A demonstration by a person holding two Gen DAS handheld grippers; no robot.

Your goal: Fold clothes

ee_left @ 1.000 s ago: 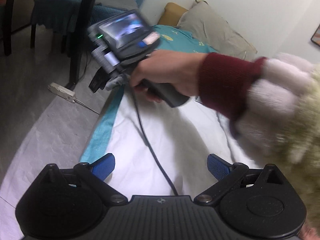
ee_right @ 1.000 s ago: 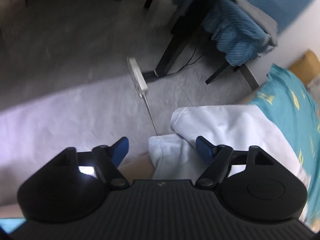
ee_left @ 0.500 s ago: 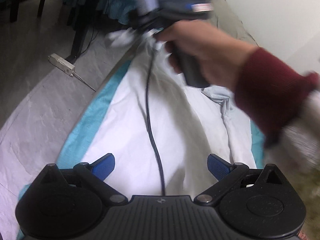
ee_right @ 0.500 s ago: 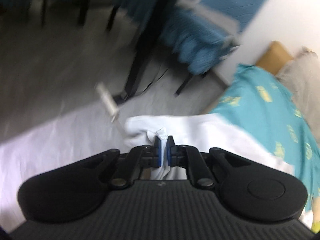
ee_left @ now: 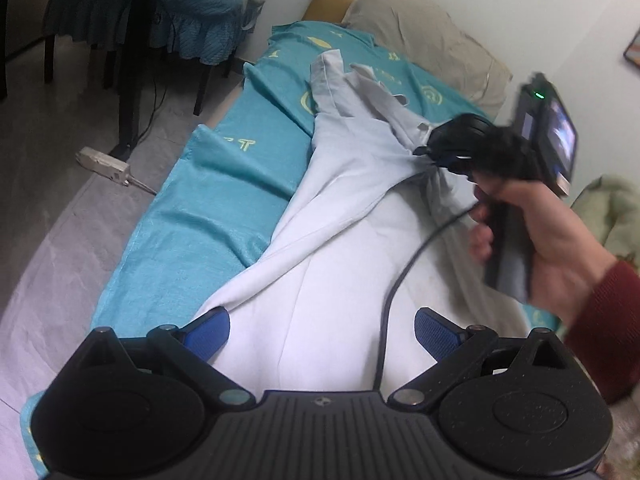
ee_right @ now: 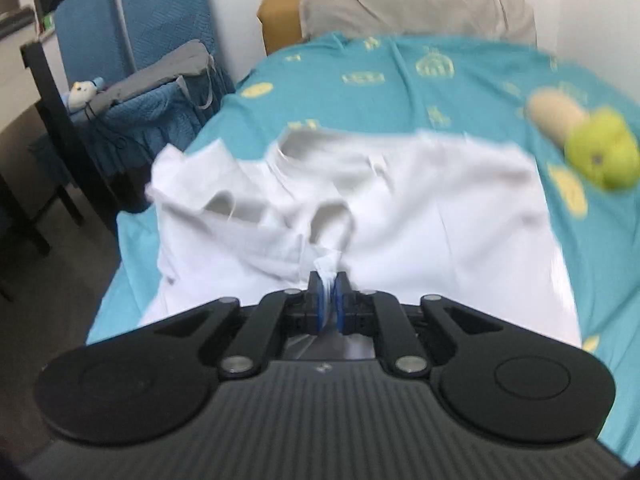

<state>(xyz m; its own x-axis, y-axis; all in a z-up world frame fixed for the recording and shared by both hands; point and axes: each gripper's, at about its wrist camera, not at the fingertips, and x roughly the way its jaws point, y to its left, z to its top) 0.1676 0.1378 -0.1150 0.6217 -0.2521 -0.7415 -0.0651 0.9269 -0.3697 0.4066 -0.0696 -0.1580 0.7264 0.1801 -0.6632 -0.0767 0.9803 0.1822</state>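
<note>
A white garment lies spread along a teal bed cover. My left gripper hangs open just above its near end, blue pads wide apart and holding nothing. To the right, a person's hand holds my right gripper, which pinches a bunched fold of the cloth and lifts it across the garment. In the right wrist view the right gripper has white cloth pressed between its blue pads. Its jaws are opening slightly with the fold still between them.
A beige pillow leans at the bed's head. A power strip lies on the floor to the left, near dark table legs and a blue-covered chair. A green and tan plush toy lies on the bed. A black cable crosses the garment.
The right gripper closed on a corner of the garment at the bed's left edge, then swung fast to the right and rolled, dragging the cloth over. The left gripper drifted slightly forward, still open.
</note>
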